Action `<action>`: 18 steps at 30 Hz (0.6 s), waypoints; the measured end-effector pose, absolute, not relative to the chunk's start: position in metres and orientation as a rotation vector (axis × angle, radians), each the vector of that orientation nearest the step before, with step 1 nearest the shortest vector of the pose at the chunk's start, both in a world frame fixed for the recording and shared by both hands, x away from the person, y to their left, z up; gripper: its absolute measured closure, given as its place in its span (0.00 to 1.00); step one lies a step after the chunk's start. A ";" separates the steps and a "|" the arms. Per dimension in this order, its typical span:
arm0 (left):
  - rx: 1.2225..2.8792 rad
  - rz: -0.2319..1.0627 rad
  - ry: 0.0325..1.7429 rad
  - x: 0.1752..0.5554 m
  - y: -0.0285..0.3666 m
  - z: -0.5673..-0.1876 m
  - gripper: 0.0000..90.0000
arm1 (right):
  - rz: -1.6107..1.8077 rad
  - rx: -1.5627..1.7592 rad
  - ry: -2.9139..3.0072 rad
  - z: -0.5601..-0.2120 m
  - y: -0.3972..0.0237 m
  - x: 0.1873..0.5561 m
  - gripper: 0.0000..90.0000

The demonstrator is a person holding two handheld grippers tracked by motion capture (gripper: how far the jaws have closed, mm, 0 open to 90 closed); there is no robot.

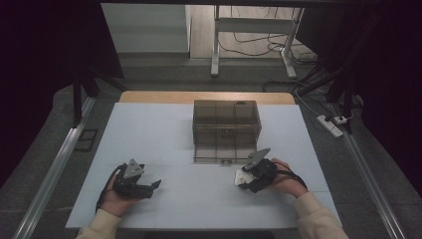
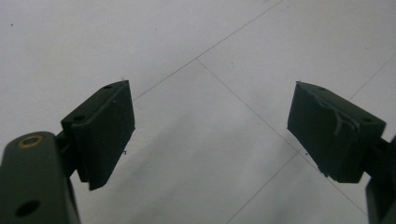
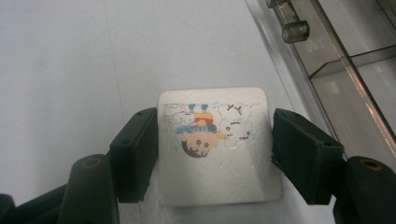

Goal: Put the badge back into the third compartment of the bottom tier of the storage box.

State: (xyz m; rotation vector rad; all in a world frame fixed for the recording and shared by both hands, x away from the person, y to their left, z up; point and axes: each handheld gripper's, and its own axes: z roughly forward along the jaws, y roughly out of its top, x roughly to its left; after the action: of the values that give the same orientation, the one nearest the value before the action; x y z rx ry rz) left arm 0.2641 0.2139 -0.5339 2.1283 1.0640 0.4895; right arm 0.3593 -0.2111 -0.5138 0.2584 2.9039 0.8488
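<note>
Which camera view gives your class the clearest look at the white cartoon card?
The right gripper view: the card lies flat on the table between the right gripper jaws, its cartoon print readable. The high view shows a small pale patch at that gripper, without detail.

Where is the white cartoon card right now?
The white cartoon card lies flat on the white table, between the open jaws of the right claw. In the high view it sits right of centre, just before the smoky clear box.

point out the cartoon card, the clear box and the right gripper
cartoon card [image 3: 217,144], right gripper view, its printed face
clear box [image 1: 226,124], high view, its front wall
right gripper [image 3: 212,156], right gripper view, midway between its fingers
</note>
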 end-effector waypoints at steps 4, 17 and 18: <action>2.130 0.484 1.065 0.265 0.214 -0.534 0.17 | 0.842 0.237 2.897 -0.512 -0.210 0.359 0.36; 2.129 0.482 1.064 0.265 0.215 -0.534 0.17 | 1.027 0.293 2.805 -0.499 -0.216 0.359 0.36; 2.128 0.483 1.064 0.265 0.215 -0.534 0.17 | 1.030 0.294 2.793 -0.498 -0.216 0.359 0.36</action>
State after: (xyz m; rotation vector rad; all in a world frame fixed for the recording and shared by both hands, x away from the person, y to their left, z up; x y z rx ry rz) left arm 0.2649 0.2149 -0.5338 2.1284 1.0643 0.4835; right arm 0.3592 -0.2160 -0.4980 0.2939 2.7929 1.0295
